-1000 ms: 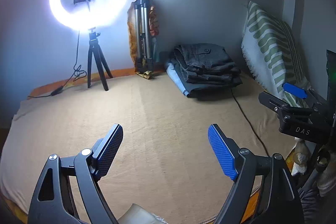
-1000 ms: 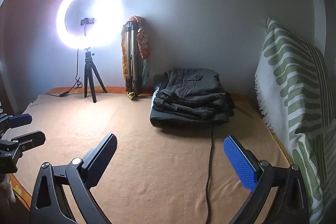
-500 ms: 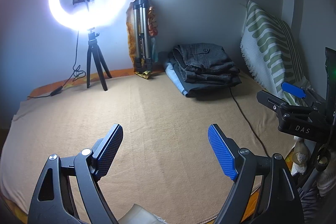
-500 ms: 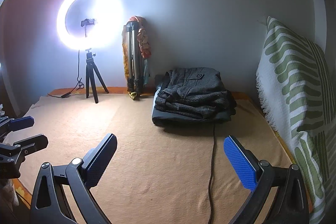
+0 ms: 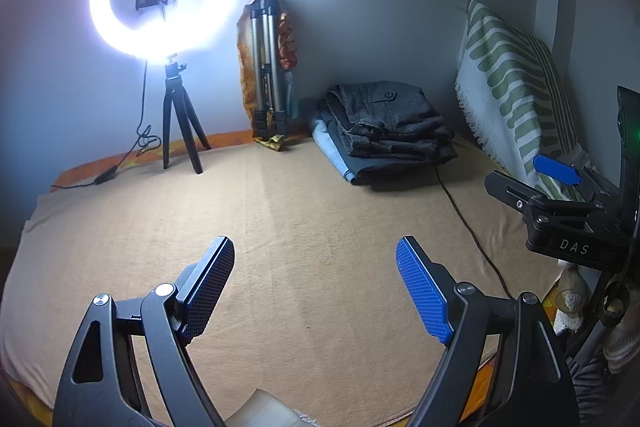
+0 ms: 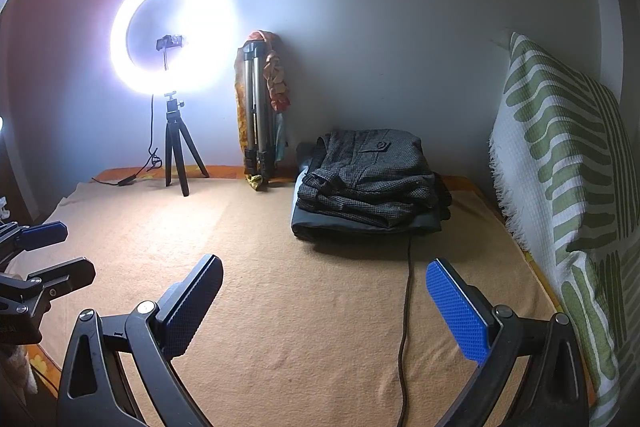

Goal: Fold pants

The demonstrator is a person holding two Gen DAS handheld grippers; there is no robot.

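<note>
A stack of folded pants [image 5: 388,127] [image 6: 368,183] lies at the back of the tan blanket [image 5: 304,227] [image 6: 304,267], close to the wall; the top pair is dark grey with a buttoned pocket. My left gripper [image 5: 316,267] hovers over bare blanket near the front edge, jaws wide apart with nothing between them. My right gripper [image 6: 324,291] is likewise open and empty, in front of the stack. Each gripper shows at the edge of the other's view: the right gripper [image 5: 532,175] at the right, the left gripper [image 6: 56,251] at the left.
A lit ring light on a small tripod [image 5: 176,115] [image 6: 176,143] stands at the back left. A folded metal tripod [image 5: 266,75] [image 6: 256,111] leans on the wall. A green-striped pillow [image 5: 516,87] [image 6: 568,167] lines the right side. A black cable [image 5: 468,227] [image 6: 406,307] runs forward from the stack.
</note>
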